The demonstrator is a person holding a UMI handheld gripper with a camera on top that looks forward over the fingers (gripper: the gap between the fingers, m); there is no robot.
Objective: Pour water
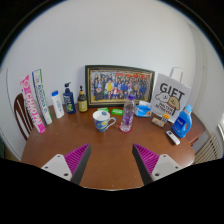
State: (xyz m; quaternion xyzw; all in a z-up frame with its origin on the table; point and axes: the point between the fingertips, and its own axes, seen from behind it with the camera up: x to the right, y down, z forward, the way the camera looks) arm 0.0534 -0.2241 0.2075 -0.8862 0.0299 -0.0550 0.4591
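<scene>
A clear plastic water bottle (127,114) with a pale cap stands upright near the middle of the brown wooden table (110,155). To its left sits a white cup (102,119) with a teal pattern. My gripper (111,160) hangs well short of both, over the table's near part. Its two fingers (72,160) with magenta pads are spread wide apart, and only bare tabletop lies between them.
A framed group photo (119,85) leans on the wall behind the bottle. Right of it are a white "GIFT" bag (170,97), a blue spray bottle (184,121) and small items (160,122). Left stand several bottles (68,98) and tall flat packages (33,102). A chair (20,112) sits far left.
</scene>
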